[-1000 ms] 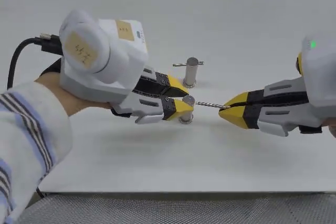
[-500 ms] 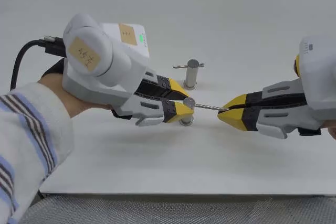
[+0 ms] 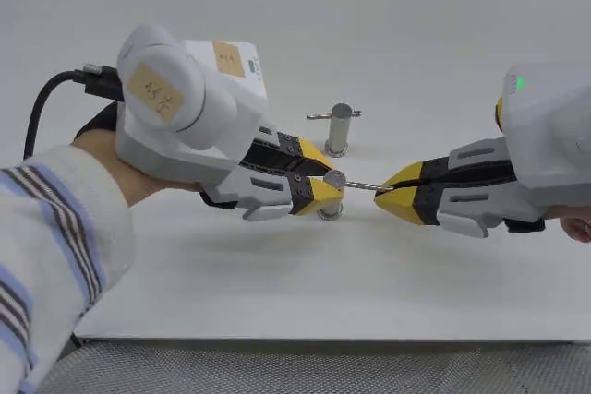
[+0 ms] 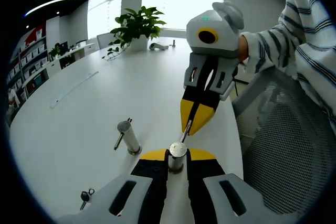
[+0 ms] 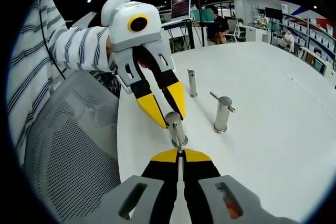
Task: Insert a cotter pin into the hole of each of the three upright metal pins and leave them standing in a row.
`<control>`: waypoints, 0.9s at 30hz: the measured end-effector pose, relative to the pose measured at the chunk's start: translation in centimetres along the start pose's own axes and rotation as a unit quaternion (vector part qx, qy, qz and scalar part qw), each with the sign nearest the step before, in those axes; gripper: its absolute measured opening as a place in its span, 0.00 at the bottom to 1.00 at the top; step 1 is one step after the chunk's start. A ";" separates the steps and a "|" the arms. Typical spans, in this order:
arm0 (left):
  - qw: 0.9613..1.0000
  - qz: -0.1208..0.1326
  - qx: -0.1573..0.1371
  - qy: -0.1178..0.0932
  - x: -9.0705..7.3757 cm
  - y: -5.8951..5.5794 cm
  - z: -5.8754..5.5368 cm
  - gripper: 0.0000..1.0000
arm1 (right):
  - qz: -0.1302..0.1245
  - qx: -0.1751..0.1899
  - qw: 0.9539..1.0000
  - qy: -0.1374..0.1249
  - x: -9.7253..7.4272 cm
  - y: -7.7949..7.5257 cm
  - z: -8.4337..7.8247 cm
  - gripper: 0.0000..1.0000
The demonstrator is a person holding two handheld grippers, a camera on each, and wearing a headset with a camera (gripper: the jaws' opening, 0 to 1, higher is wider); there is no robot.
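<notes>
Currently left gripper (image 3: 327,179) clamps an upright pin (image 3: 333,176); right gripper (image 3: 382,194), at three o'clock, pinches a cotter pin (image 3: 362,185), needing a straight push inward.

obstacle: upright silver metal pin (image 3: 339,128) mid-table, thin silver cotter pin (image 3: 319,116) jutting sideways | free: white tabletop (image 3: 277,274) nearside, farside

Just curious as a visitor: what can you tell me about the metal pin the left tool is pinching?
The metal pin is a short silvery cylinder with a flat round top and wider foot, upright on the white table. The left gripper clamps its sides with yellow tips. A thin cotter pin, held by the right gripper, meets its upper side; insertion unclear.
</notes>
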State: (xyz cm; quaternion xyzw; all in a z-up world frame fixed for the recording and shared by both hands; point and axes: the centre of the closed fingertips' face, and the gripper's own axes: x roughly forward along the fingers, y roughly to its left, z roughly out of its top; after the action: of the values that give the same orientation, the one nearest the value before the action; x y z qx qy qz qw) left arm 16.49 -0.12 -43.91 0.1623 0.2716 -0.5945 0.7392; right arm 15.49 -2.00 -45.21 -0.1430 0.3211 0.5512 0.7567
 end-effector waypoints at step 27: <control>1.000 0.000 0.003 0.001 0.0 -0.4 -0.2 0.10 | -0.005 -0.071 0.997 -0.002 0.2 0.0 0.6 0.02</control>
State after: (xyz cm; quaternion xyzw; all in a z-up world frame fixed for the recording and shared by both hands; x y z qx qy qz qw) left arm 16.04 -0.12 -43.99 0.1653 0.2705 -0.5949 0.7386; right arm 15.71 -1.53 -44.91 -0.1971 0.2784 0.5691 0.7482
